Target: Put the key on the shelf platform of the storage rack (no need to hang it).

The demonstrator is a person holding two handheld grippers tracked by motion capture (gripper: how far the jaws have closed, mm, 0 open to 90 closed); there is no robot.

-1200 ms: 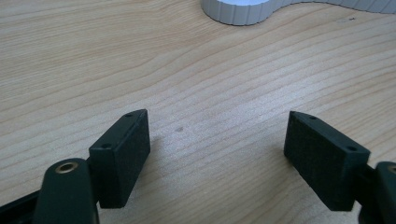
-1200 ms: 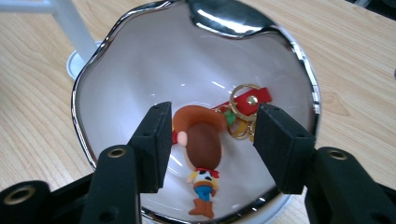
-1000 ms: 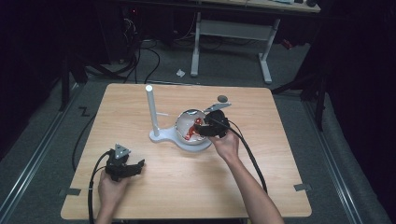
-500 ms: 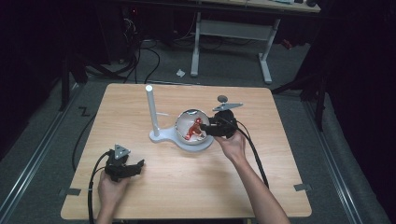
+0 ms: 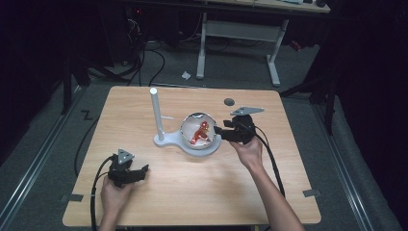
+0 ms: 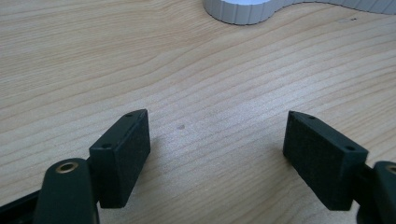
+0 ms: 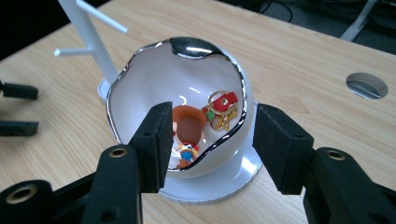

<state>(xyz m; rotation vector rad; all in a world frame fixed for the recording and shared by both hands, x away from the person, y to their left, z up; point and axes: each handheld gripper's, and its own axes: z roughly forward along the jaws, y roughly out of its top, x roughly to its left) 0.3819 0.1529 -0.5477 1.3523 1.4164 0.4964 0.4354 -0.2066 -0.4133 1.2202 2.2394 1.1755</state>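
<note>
Fingers of the right gripper [image 5: 222, 131] stand apart at the rim of a white bowl [image 5: 188, 124] in the high view, clamping nothing; the bowl sits on a white stand [image 5: 161, 140] at mid-table with a red figure keychain [image 5: 199, 133] inside. The left gripper [image 5: 139, 172] rests near the table's [image 5: 192, 192] front-left corner, well apart from the bowl.

Left gripper view: both pads [image 6: 125, 156] spread wide over bare wood, empty, with the stand's base [image 6: 243, 11] at the top edge.

Right gripper view: the pads [image 7: 154, 142] straddle the bowl's [image 7: 140, 112] silver-edged near rim without pressing it; the keychain [image 7: 189, 128] lies in the bowl's bottom.
</note>
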